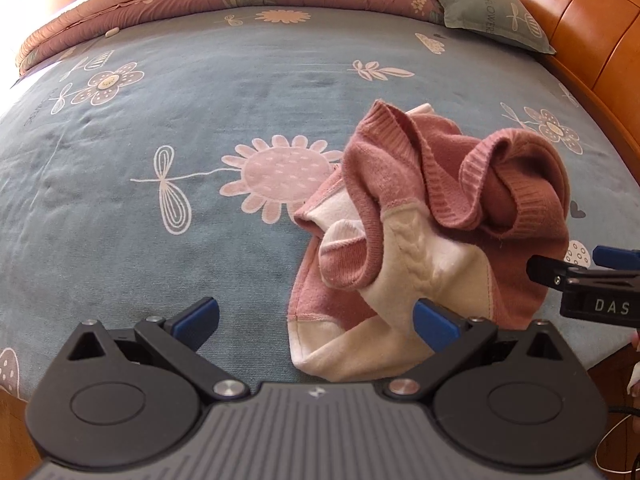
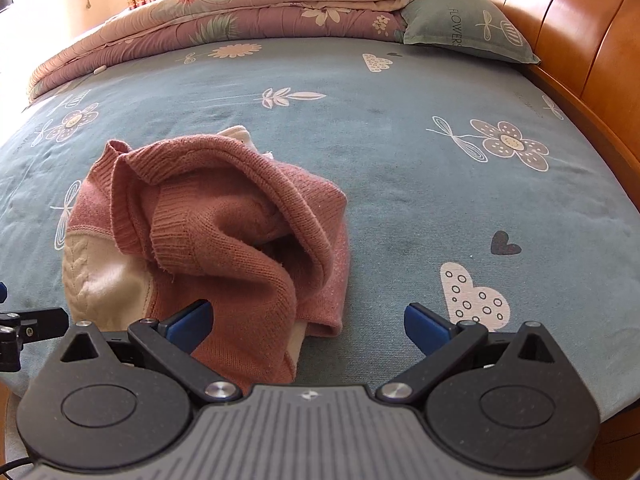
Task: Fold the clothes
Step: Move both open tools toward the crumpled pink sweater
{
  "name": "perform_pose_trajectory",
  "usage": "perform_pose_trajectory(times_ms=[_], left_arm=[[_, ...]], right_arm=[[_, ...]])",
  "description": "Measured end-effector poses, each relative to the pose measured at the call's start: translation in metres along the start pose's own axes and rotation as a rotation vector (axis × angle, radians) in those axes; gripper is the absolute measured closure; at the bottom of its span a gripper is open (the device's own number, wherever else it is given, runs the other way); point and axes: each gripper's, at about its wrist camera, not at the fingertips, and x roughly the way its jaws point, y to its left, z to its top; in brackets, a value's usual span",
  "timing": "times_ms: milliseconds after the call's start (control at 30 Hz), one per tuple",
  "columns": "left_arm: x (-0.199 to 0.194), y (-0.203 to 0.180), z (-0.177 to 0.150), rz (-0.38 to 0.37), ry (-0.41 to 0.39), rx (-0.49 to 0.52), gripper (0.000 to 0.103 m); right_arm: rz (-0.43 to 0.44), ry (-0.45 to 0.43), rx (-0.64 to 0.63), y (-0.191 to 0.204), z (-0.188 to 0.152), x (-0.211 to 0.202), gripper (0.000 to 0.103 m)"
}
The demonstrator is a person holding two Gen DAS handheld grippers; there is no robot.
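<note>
A pink and cream knit sweater [image 1: 424, 216] lies crumpled in a heap on the blue floral bed sheet [image 1: 200, 92], near the bed's front edge. My left gripper [image 1: 316, 320] is open, low over the sheet, with the sweater's cream hem just ahead of its right finger. In the right wrist view the same sweater [image 2: 224, 224] sits left of centre. My right gripper [image 2: 308, 320] is open too, its left finger over the sweater's near pink edge, nothing held. The right gripper's tip [image 1: 568, 276] shows at the right edge of the left wrist view.
A folded pink floral quilt [image 2: 240, 12] and a grey-green pillow [image 2: 460, 28] lie along the far side of the bed. A wooden headboard [image 2: 580, 52] runs down the right. Bare sheet [image 2: 440, 184] stretches right of the sweater.
</note>
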Motion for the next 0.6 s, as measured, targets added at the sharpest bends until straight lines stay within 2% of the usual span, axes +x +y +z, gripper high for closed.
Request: perform_pose_trajectory(times_ms=[233,400,500,600], left_arm=[[0.008,0.0,0.011,0.008,0.022,-0.004,0.001],[0.014,-0.001,0.016,0.009,0.029,-0.006,0.001],[0.017,-0.005,0.018,0.01,0.035,0.001,0.001],[0.019,-0.01,0.019,0.01,0.037,0.018,0.001]], right_arm=[[-0.01,0.011,-0.034,0.005,0.014,0.027,0.0],[-0.02,-0.045,0.02,-0.013,0.03,0.03,0.0],[-0.063,-0.075,0.038,-0.027,0.04,0.037,0.0],[-0.147,-0.088,0.064,-0.044,0.047,0.044,0.0]])
